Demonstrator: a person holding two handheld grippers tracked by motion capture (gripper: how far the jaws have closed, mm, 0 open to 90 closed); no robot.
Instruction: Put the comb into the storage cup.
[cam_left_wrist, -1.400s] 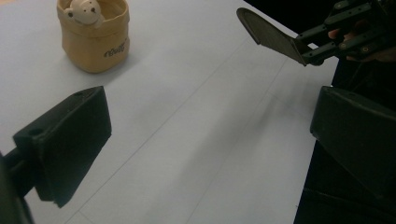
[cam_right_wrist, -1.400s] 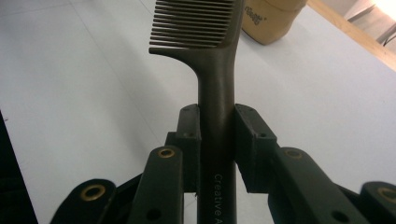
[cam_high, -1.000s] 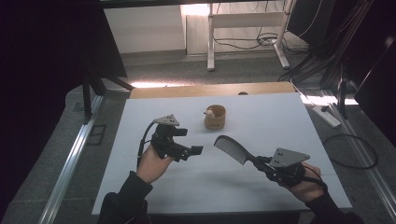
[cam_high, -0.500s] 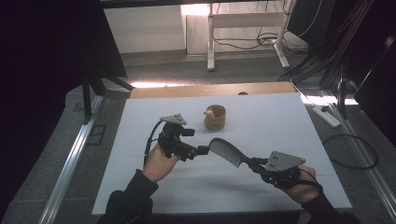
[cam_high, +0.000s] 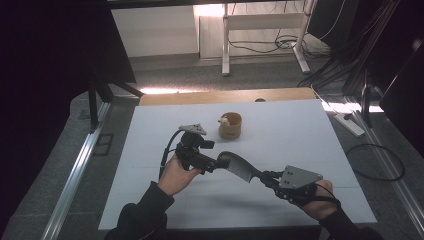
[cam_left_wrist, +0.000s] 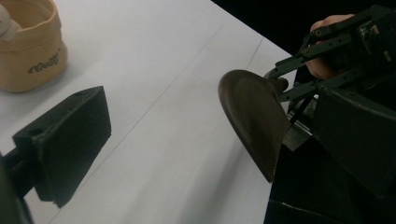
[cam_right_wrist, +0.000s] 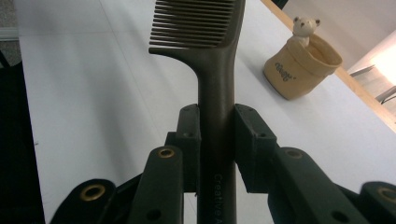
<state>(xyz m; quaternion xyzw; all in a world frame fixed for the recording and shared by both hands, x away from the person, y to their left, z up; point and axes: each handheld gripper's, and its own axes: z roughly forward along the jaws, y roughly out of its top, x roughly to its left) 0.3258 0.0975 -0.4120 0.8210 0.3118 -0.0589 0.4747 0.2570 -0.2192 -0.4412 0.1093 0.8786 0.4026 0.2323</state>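
Observation:
A dark comb hangs above the white table. My right gripper is shut on its handle, and the teeth point away from that gripper. My left gripper is open, its two jaws far apart. The comb's head sits in that gap, close to the jaw on the right of the left gripper view, and the other jaw stands well away from it. A tan cup with a small bear figure in it stands on the table beyond both grippers.
A wooden strip runs along the table's far edge. On the floor to the right lie a power strip and cables. A metal rail runs along the left side.
The two grippers have drawn together. The right one carried the comb leftward, and its head now lies between the left gripper's jaws. The cup has not moved.

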